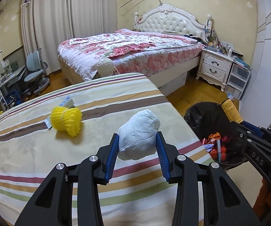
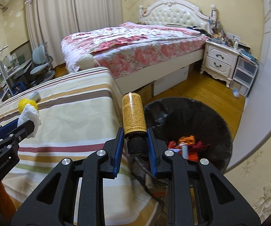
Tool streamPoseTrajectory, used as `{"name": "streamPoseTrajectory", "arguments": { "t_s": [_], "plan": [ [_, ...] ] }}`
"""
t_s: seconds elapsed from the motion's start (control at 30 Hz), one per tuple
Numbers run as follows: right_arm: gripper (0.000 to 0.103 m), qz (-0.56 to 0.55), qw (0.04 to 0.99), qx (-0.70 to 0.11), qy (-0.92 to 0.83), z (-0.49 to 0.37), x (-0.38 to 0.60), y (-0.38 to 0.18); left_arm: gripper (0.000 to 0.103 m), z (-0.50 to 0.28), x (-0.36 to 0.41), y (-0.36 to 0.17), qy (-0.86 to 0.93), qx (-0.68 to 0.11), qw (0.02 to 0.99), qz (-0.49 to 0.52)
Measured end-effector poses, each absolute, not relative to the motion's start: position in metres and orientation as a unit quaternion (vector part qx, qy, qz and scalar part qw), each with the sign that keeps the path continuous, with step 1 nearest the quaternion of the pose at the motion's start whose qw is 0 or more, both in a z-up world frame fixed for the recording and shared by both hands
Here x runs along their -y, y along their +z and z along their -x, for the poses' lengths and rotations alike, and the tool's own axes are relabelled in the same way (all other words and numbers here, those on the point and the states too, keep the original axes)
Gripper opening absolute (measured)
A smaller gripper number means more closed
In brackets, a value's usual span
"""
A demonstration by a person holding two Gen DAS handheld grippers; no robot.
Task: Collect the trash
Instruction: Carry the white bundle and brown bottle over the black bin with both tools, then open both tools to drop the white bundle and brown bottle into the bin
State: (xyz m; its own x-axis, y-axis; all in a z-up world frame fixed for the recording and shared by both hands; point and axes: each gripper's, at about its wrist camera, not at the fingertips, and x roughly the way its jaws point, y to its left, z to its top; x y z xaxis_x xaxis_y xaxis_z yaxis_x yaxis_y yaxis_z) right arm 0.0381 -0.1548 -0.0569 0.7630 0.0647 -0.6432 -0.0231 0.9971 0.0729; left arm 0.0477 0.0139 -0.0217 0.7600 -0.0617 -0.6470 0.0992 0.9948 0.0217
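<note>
My left gripper (image 1: 137,141) is shut on a crumpled white tissue (image 1: 138,136) and holds it above the striped cloth table (image 1: 32,160). It also shows in the right wrist view (image 2: 29,120). My right gripper (image 2: 135,139) is shut on a yellow bottle with a black cap (image 2: 132,113), held upside down beside the black-lined trash bin (image 2: 210,116). The bottle and the right gripper show at the right in the left wrist view (image 1: 231,111). A yellow foam net (image 1: 66,119) and a small white packet (image 1: 67,101) lie on the table.
The bin (image 1: 203,120) stands on the wooden floor right of the table and holds red and orange wrappers (image 2: 186,143). A bed with a floral cover (image 1: 131,50) is beyond. A white nightstand (image 1: 214,66) and plastic drawers (image 1: 237,81) stand at the right.
</note>
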Motion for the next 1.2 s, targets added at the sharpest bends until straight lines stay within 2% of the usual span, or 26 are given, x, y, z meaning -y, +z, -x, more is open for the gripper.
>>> {"name": "streamPoseTrajectory", "arguments": {
  "t_s": [0.47,1.2],
  "plan": [
    [0.024,-0.059,0.938,-0.339,-0.044,-0.053,0.222,-0.063,0.04,-0.085,0.08,-0.024,-0.101,-0.344,0.932,-0.056],
    [0.024,-0.075,0.927,-0.358,-0.085,-0.085,0.255,-0.088,0.04,-0.123,0.141,-0.042,-0.118,-0.358,0.922,-0.09]
  ]
}}
